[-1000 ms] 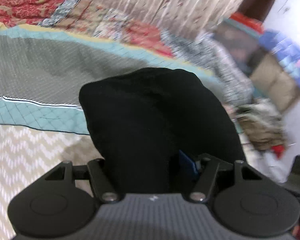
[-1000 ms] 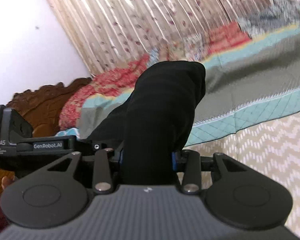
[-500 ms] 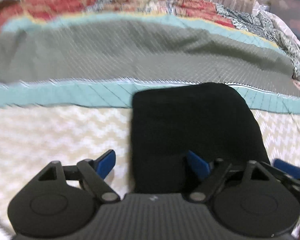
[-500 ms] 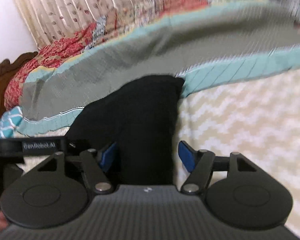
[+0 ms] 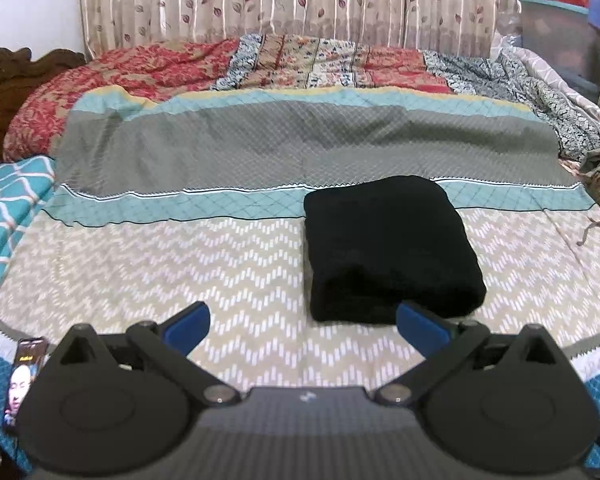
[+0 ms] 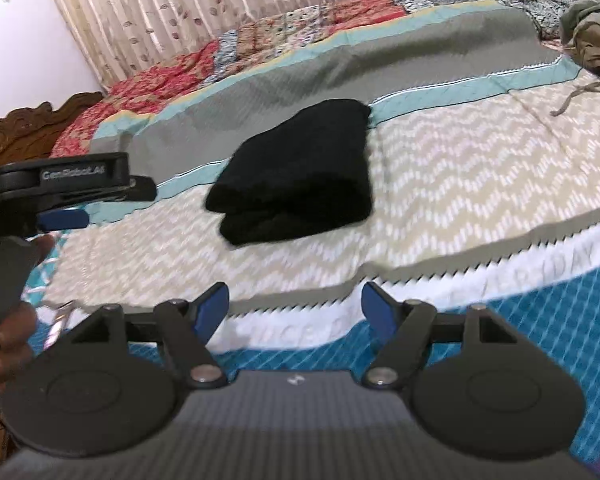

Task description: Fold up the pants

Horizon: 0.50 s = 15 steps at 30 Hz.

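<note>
The black pants lie folded into a thick rectangle on the chevron-patterned bedspread; the right wrist view shows the pants from the side. My left gripper hangs just short of the bundle's near edge, its jaws still opening, nothing between the blue pads. My right gripper sits further back over the bed's front edge, jaws also opening and empty. In the right wrist view the left gripper shows at the left, held by a hand.
A phone lies at the bed's near left corner. A crumpled olive garment lies at the right side of the bed. Patchwork quilts and curtains lie beyond. A carved wooden headboard stands left.
Both grippers held the pants up a second ago. They laid the folded bundle on the bed, opened, and drew back toward the bed's front edge.
</note>
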{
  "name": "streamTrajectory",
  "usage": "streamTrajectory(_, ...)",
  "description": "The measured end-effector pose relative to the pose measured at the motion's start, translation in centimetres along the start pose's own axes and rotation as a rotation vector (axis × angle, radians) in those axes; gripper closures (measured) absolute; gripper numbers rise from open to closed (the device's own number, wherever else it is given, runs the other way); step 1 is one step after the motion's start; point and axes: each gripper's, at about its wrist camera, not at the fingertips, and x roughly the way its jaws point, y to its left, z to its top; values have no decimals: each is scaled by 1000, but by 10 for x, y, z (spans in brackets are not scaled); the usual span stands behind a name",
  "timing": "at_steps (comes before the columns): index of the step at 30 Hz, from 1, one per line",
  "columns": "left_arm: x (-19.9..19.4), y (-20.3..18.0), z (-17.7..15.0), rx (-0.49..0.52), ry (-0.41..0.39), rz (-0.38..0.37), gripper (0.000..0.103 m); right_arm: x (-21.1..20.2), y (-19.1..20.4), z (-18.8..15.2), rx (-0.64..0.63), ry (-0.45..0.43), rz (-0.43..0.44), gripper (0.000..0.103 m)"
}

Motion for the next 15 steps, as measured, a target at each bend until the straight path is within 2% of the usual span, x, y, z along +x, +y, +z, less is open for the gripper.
streamTrajectory(5, -21, 4, -9, -2, -22, 25, 0, -11, 20, -4, -39, -21, 6, 27)
streamTrajectory(15, -37, 13, -14, -15, -58, 61, 0, -18, 26, -12, -46, -25, -4, 27)
